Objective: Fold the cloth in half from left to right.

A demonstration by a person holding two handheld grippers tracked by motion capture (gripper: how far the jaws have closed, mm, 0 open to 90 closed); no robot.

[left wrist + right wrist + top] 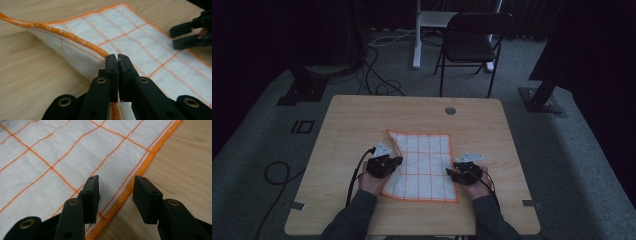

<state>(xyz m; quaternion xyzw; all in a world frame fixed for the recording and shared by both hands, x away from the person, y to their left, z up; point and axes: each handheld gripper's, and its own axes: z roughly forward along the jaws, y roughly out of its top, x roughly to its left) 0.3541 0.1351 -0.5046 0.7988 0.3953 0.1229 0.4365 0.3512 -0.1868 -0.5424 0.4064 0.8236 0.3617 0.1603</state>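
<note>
At the left of the high view, the left gripper sits at the left edge of a white cloth with an orange grid and orange hem, which lies near the middle of the wooden table, a little toward the person's side. In the left gripper view its jaws are pinched together on the orange hem of the cloth, and that edge is raised off the wood so the fabric folds down beneath it (the lifted hem runs away in a curve toward the far left corner). Left of the cloth the tabletop is bare wood out to the table's edge, and beyond the cloth's far edge there is open wood as far as a round grommet. Across the cloth, the right gripper rests at the right edge; in the right gripper view its jaws stand partly apart, one over the white fabric and one over the wood, straddling the orange hem without pressing on it. Here the cloth lies flat. Right of it is bare wood up to the table's right edge.
</note>
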